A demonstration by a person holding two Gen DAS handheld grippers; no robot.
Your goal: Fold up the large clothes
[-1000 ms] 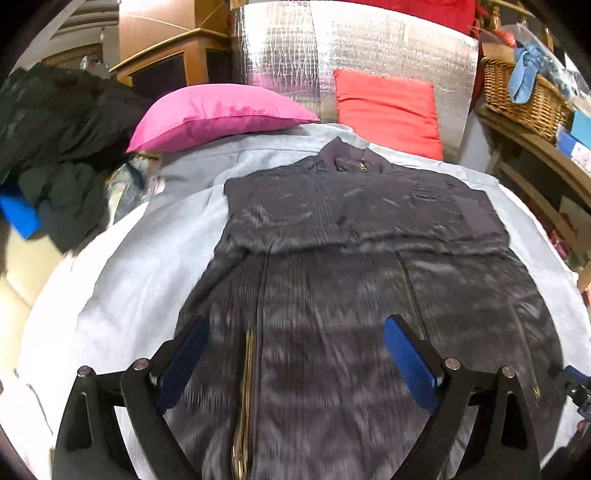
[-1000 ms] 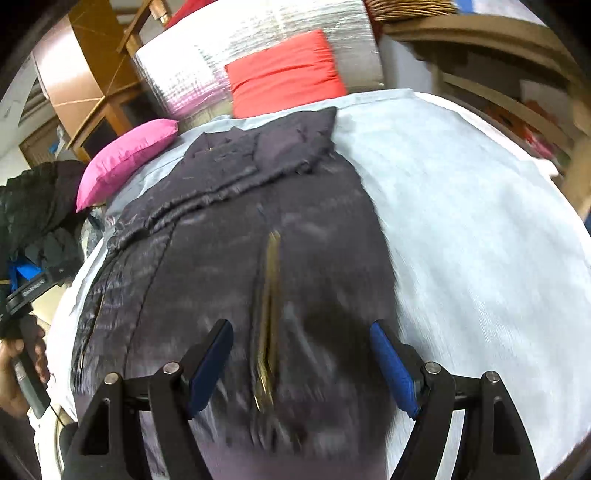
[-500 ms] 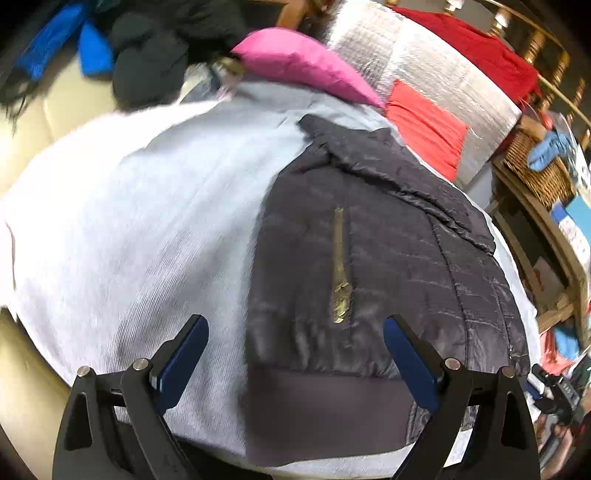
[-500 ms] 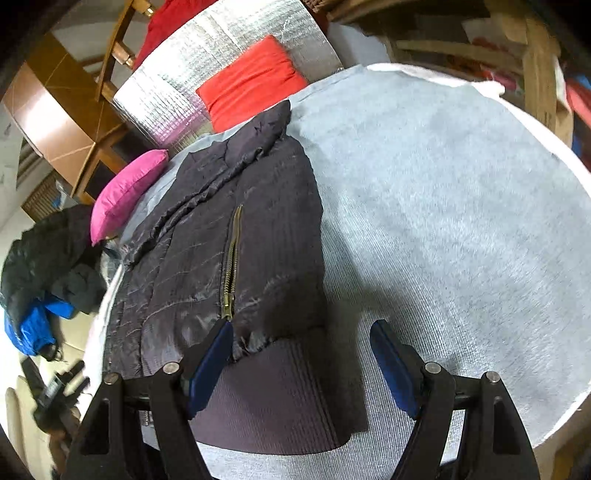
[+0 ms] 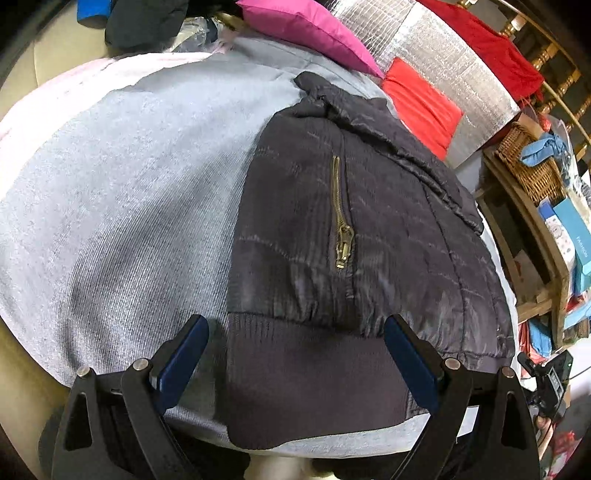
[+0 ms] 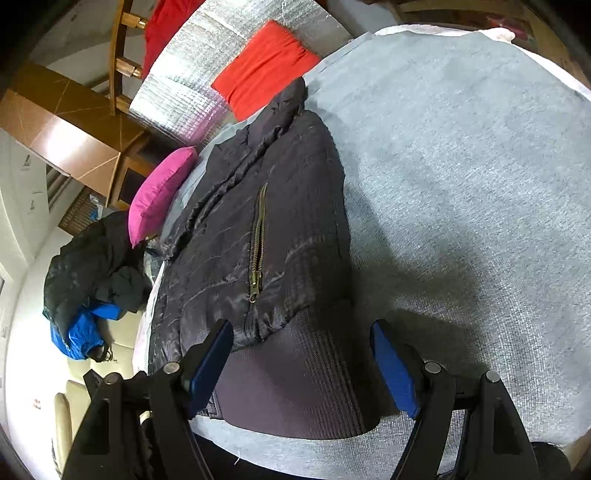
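Dark quilted jacket (image 5: 369,236): laid flat on grey bed cover (image 5: 110,206), ribbed hem (image 5: 314,376) at the near edge, collar (image 5: 317,96) at the far end. Upper portion folded across itself near the collar. Brass pocket zipper (image 5: 341,218) running near to far, pull toward the hem. In the right wrist view, same jacket (image 6: 266,229) on the left half of the cover (image 6: 461,166), zipper (image 6: 258,243) likewise visible.

Left gripper (image 5: 295,365): blue-padded jaws spread wide, holding nothing, poised over the hem; left pad above the cover just left of the jacket edge, right pad above the hem seam.

Right gripper (image 6: 301,362): jaws spread wide, holding nothing, straddling the right near corner of the hem (image 6: 295,387).

Pink pillow (image 5: 310,33): far end of bed, left of red pillow (image 5: 421,107). Silver quilted panel (image 5: 454,62) behind both, red cloth (image 5: 491,44) draped above.

Wicker basket (image 5: 528,166): on wooden shelf at right, blue cloth (image 5: 543,146) on top.

Heap of dark clothing (image 6: 92,266) with blue garment (image 6: 79,332): left of bed, on pale seating.
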